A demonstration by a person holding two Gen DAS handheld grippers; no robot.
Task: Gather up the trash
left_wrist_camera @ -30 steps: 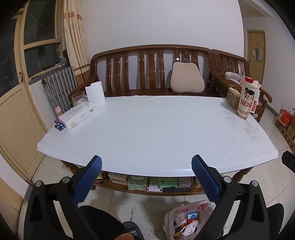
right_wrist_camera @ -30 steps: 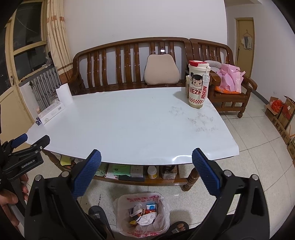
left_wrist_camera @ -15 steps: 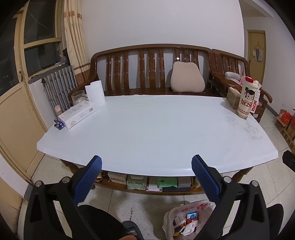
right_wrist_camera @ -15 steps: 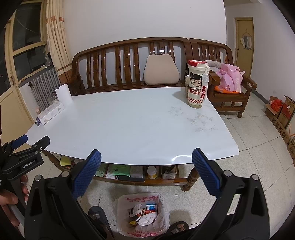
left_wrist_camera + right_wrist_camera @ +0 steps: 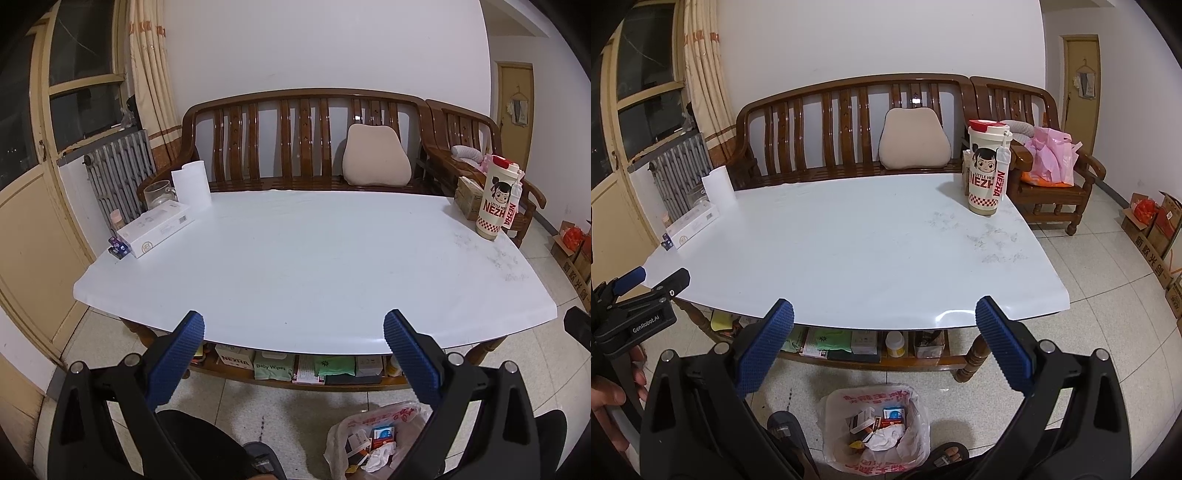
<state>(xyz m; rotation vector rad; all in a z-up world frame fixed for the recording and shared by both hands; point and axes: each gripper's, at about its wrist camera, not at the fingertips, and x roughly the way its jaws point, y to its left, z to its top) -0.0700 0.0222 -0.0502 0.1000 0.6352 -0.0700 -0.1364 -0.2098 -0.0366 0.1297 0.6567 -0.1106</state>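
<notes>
A bin lined with a white plastic bag (image 5: 875, 428) stands on the floor below the table's near edge, holding small boxes and crumpled paper; the left wrist view shows the bag (image 5: 373, 439) at the bottom right. My left gripper (image 5: 293, 332) hangs open over the near table edge, empty. It also shows in the right wrist view as the left gripper (image 5: 650, 277), held by a hand. My right gripper (image 5: 884, 330) is open and empty above the bin. The white table (image 5: 849, 236) carries no loose scraps that I can see.
A tall Nezha cup (image 5: 988, 170) stands at the table's far right by a tissue box (image 5: 467, 197). A white box (image 5: 157, 229), paper roll (image 5: 192, 182) and glass jar (image 5: 157, 192) sit far left. A wooden bench (image 5: 303, 147) lies behind; cardboard boxes (image 5: 1156, 225) line the right wall.
</notes>
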